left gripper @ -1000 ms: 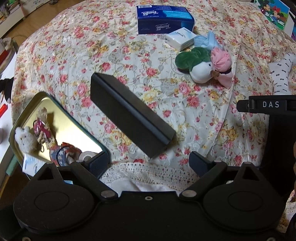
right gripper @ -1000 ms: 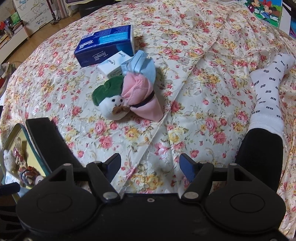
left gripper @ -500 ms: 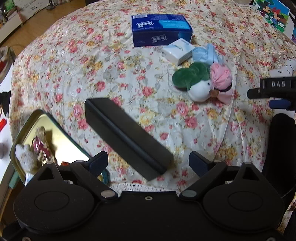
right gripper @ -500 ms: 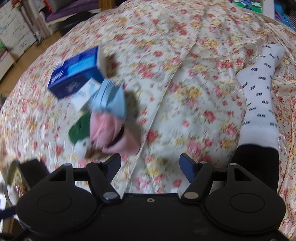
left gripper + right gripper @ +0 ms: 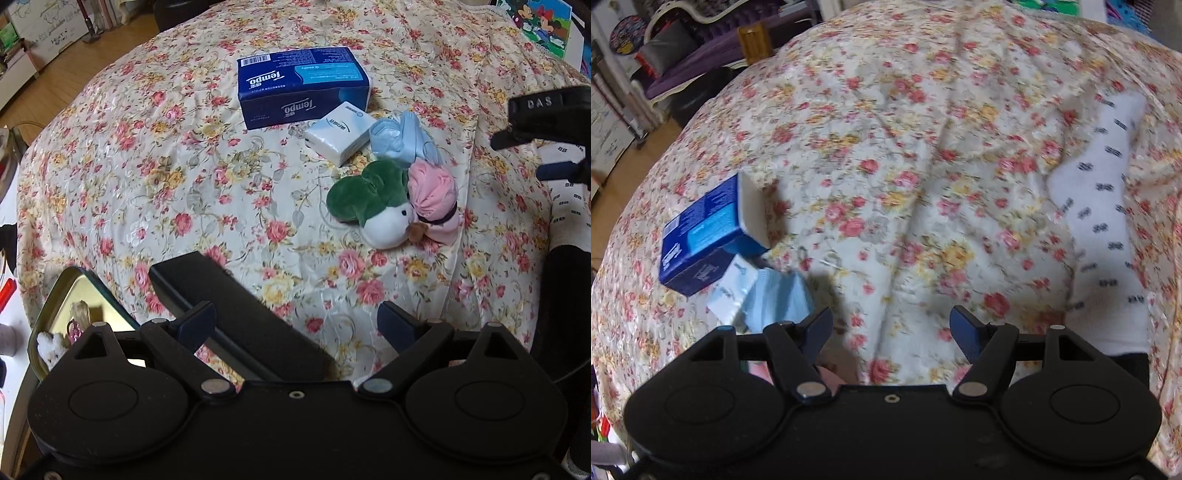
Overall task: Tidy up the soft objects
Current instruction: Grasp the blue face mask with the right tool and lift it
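On the floral bedspread (image 5: 184,155), a blue "Tempo" tissue box (image 5: 303,88); both tools (image 5: 295,321) (image 5: 890,328) gape wide, empty.

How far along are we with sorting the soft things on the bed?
Done: a few small items already lie in the gold tray. In hand: nothing; left gripper and right gripper are both open and empty. Left: plush toy, pink bundle, blue cloth, both tissue packs, white sock.

A black case (image 5: 236,317) lies beside a gold tin (image 5: 79,295).
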{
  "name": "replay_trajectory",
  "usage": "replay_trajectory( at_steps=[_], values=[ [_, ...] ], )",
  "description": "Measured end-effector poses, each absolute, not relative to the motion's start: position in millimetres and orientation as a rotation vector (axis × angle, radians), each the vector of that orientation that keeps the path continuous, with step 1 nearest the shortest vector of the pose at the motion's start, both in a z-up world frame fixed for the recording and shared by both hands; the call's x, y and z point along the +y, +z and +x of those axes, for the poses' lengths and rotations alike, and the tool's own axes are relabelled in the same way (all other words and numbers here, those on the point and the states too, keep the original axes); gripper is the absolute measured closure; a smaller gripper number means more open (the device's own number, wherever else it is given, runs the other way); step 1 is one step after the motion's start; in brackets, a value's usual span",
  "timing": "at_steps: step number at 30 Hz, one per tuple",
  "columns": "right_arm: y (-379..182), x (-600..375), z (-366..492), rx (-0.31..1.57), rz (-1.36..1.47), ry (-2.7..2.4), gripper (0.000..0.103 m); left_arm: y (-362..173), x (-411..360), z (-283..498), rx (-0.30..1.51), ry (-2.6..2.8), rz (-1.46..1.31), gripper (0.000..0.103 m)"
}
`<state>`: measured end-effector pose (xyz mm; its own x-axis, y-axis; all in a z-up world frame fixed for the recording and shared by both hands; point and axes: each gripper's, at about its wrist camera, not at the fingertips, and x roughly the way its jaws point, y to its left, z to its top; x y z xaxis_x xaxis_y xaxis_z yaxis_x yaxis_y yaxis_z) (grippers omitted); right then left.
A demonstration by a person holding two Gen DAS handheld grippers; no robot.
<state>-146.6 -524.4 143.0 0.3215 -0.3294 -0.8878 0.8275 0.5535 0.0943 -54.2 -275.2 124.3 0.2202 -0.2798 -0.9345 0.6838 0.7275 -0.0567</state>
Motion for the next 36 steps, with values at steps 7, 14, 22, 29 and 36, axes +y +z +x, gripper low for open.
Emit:
replay_trajectory(
  at_steps=[7, 14, 22, 29, 36],
  values=[
    [133, -512, -108, 0.973, 0.539, -0.747, 0.025, 115, -288, -50, 1.183, -0.686, 0.444, 0.011],
    [109, -504, -72, 1.045, 0.502, -0.662, 0.018, 107, -296, -45, 1.199, -0.678, 0.463, 0.011],
    [77, -504, -57, 1.127, 0.549, -0.58, 0.046, 103, -301, -42, 1.199, -0.665, 0.484, 0.011],
    [73, -503, -63, 1.138, 0.565, -0.521, 0.072, 99, -306, -38, 1.207, -0.65, 0.491, 0.011],
    [92, -522, -90, 1.061, 0.589, -0.599, 0.072, 100, -322, -41, 1.197, -0.671, 0.494, 0.011]
  ],
)
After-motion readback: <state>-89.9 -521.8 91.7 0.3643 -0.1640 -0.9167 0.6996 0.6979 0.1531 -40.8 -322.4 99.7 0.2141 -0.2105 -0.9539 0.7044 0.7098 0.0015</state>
